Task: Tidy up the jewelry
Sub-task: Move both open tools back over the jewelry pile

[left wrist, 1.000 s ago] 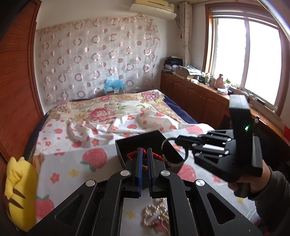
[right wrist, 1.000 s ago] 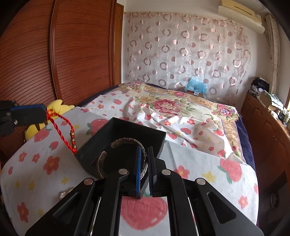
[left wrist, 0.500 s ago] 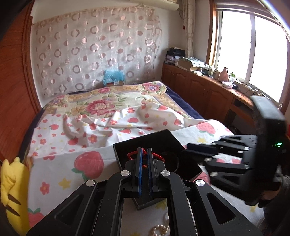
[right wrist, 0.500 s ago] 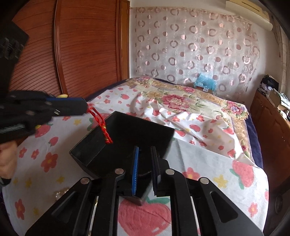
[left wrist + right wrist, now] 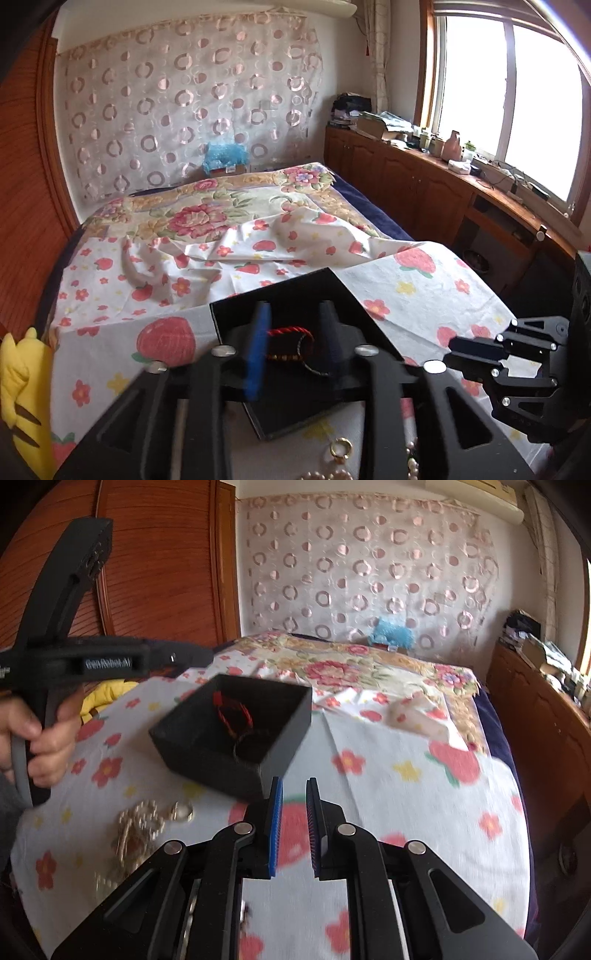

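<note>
Bed sheet (image 5: 406, 812) fills the lower frame, with the black box (image 5: 284, 734) at centre-left holding the red cord bracelet (image 5: 232, 710) and a dark bangle (image 5: 247, 740). Left gripper (image 5: 295, 332) jaws just opened, released, bracelet lying between them in the box. Right gripper (image 5: 294, 805) slightly parted, empty; pearl necklace (image 5: 138, 823) sits lower left on the sheet.

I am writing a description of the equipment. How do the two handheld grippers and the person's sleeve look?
Both are matte black plastic with cut-out, triangular linkages and silver pivot screws. The right gripper has ribbed blue pads on its fingers. The left gripper carries small white lettering on its side and a curved grey trigger. A grey sleeve shows at the wrist.
</note>
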A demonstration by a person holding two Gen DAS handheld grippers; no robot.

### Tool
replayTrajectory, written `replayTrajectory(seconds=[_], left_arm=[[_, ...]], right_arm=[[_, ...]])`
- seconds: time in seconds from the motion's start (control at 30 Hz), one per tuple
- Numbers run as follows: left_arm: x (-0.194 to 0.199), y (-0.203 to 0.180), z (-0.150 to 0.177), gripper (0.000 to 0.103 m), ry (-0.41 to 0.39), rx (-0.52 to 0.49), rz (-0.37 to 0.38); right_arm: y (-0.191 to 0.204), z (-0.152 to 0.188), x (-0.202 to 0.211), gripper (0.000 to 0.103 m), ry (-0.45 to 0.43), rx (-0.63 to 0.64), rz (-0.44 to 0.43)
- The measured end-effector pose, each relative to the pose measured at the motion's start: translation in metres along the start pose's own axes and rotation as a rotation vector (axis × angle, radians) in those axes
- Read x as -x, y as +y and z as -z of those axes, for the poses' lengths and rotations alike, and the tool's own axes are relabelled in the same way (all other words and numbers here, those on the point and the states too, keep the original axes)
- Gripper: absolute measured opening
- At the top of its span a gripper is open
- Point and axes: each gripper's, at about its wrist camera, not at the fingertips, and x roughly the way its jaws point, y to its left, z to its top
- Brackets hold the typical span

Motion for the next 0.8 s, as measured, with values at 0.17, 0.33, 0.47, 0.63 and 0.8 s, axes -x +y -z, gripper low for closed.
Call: replayTrajectory(seconds=[0.17, 0.33, 0.47, 0.63, 0.8], left_arm=[[0.019, -0.001, 0.017, 0.035, 0.008, 0.012, -0.008], [0.037, 0.000, 0.043, 0.038, 0.014, 0.015, -0.036], [0.049, 0.005, 0.067, 0.038, 0.030, 0.029, -0.046], [0.051, 0.012, 0.100, 0.038, 0.077, 0.052, -0.043], [0.045, 0.020, 0.126, 0.038, 0.137, 0.080, -0.037]], right_arm=[[0.008, 0.023, 0.017, 0.015, 0.008, -0.006, 0.005], [0.014, 0.038, 0.024, 0.027, 0.015, -0.019, 0.010], [0.019, 0.054, 0.033, 0.028, 0.011, -0.059, 0.011], [0.027, 0.068, 0.040, 0.028, 0.020, -0.075, 0.031], [0.035, 0.078, 0.051, 0.028, 0.025, -0.075, 0.035]])
